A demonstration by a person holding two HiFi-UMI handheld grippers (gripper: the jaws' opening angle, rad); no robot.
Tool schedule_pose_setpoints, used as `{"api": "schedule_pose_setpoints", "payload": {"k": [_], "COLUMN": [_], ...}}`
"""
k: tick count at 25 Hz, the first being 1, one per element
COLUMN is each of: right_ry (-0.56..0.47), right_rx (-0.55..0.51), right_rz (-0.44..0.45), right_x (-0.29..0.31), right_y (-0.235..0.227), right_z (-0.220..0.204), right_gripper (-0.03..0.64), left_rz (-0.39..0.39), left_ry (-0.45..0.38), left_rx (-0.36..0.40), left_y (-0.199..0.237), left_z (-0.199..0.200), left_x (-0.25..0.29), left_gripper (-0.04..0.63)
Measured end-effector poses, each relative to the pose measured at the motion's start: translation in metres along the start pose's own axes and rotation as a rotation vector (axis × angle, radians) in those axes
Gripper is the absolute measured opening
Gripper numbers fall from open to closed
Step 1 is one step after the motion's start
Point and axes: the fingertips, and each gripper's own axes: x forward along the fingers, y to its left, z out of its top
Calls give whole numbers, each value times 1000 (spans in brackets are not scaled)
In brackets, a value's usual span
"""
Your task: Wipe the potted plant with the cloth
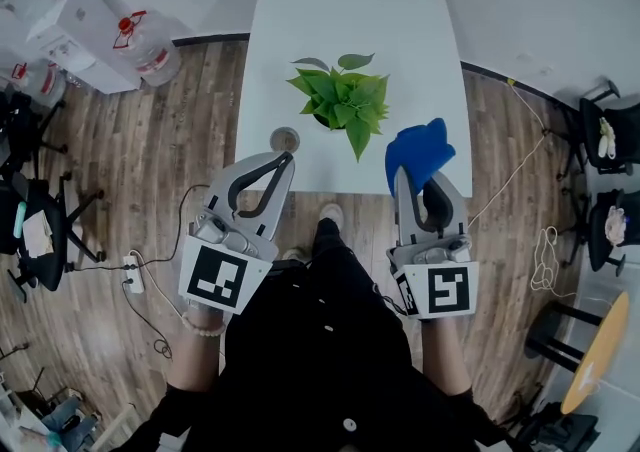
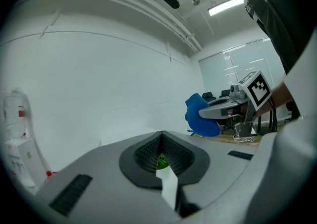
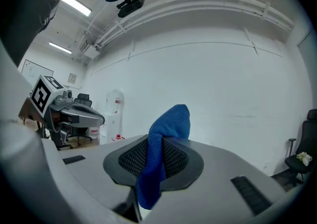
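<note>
Only my head view shows the potted plant (image 1: pixel 340 98): bright green pointed leaves, pot mostly hidden. It stands near the front edge of the white table (image 1: pixel 330 0), ahead of my 2 claws. The right gripper (image 3: pixel 159 141) view shows its pads clamped on the blue cloth (image 3: pixel 173 119). The left gripper (image 2: pixel 161 139) view shows its jaws pressed together, empty.
</note>
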Motion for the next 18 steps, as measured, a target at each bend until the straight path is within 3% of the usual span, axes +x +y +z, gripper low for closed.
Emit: {"api": "schedule_pose_setpoints", "payload": {"k": [18], "right_ry": [43], "right_rx": [-8], "right_rz": [201], "right_x": [112], "right_y": [-96], "right_z": [-33], "right_gripper": [84], "left_rz": [192], "left_ry": [109], "left_rx": [-76], "left_y": [44], "left_z": [-19], "left_x": [96], "left_gripper": [12]}}
